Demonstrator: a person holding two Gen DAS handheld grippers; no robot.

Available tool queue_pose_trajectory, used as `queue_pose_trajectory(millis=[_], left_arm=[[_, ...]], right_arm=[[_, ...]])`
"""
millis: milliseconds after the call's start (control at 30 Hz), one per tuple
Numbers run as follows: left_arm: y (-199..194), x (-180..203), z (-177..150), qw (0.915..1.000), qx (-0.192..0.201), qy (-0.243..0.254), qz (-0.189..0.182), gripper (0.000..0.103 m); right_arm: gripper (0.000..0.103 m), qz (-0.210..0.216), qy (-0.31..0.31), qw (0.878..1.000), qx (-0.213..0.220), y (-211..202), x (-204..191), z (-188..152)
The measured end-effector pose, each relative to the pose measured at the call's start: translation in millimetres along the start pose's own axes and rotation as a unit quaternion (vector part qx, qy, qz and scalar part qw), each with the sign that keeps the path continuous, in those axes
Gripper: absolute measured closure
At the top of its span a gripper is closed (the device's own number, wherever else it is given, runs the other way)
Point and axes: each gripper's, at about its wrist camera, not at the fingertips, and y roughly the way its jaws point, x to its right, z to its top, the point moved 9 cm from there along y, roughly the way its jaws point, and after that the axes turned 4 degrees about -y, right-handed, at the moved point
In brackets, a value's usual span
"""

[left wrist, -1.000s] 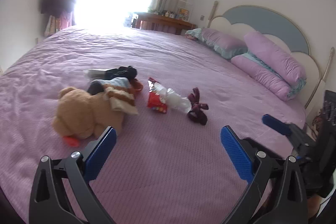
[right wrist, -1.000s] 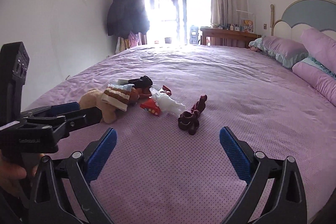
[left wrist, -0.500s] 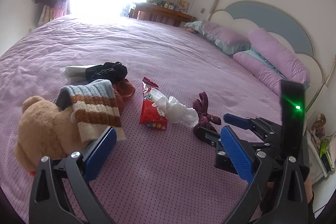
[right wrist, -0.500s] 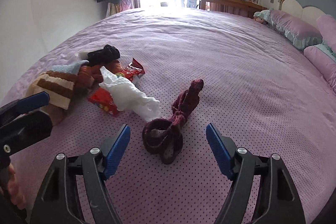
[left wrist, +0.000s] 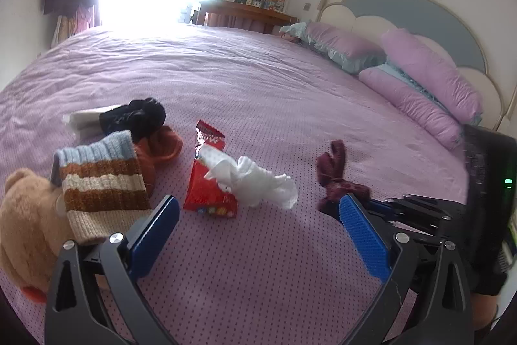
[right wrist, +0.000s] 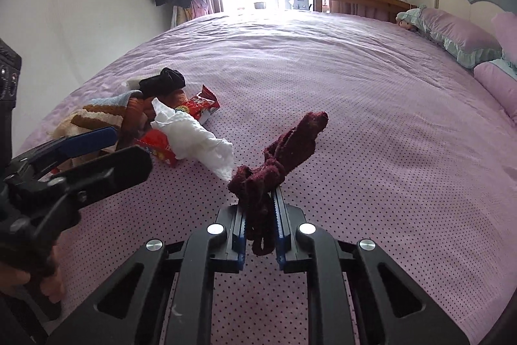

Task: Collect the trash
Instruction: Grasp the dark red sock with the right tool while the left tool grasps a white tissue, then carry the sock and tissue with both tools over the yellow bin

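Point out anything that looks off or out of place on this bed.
The right gripper is shut on the maroon sock, which is clothing rather than trash. The real litter, a red snack wrapper with a crumpled white tissue lying across it, sits untouched before the open left gripper.

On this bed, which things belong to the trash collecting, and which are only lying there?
Belong to the job:
- red snack wrapper
- crumpled white tissue
- left gripper, open
- right gripper, shut on the dark red sock, though that looks like clothing

Just lying about:
- teddy bear
- striped sock
- black sock
- pillows
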Motion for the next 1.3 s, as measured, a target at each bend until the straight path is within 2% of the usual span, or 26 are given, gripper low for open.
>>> queue_pose_trajectory(millis=[167, 367, 433, 467, 500, 567, 667, 800, 900, 1100, 1300], left_arm=[[21, 12, 17, 0.9987, 0.012, 0.043, 0.025, 0.004], [53, 14, 21, 0.9979, -0.021, 0.061, 0.008, 0.006], [55, 12, 17, 0.9982, -0.029, 0.053, -0.008, 0.015], [57, 11, 15, 0.998, -0.037, 0.049, -0.016, 0.024], [59, 10, 13, 0.9976, -0.047, 0.045, -0.024, 0.037], [65, 7, 7, 0.9963, -0.07, 0.039, -0.031, 0.054], [70, 5, 0, 0.995, -0.085, 0.04, -0.034, 0.057], [68, 13, -8, 0.9933, -0.095, 0.055, -0.034, 0.072], [63, 16, -12, 0.9933, -0.092, 0.062, -0.032, 0.077], [45, 27, -16, 0.9919, -0.091, 0.052, -0.072, 0.078], [17, 52, -24, 0.9905, -0.08, 0.055, -0.098, 0.078]], right_arm=[[0.089, 0.003, 0.008, 1.0, 0.013, -14, 9, 1], [0.089, 0.006, 0.013, 1.0, 0.012, -16, 16, -3], [0.089, 0.009, 0.014, 1.0, 0.012, -15, 14, -4], [0.089, 0.01, 0.015, 1.0, 0.013, -15, 14, -4], [0.089, 0.012, 0.016, 1.0, 0.011, -14, 14, -4], [0.089, 0.012, 0.018, 1.0, 0.009, -13, 16, -5], [0.089, 0.014, 0.02, 1.0, 0.01, -13, 18, -4], [0.089, 0.016, 0.024, 1.0, 0.006, -12, 21, -8], [0.089, 0.016, 0.029, 0.999, 0.007, -13, 24, -10], [0.089, 0.017, 0.025, 0.999, 0.017, -24, 20, -11], [0.089, 0.009, 0.026, 0.999, 0.032, -55, 18, -20]])
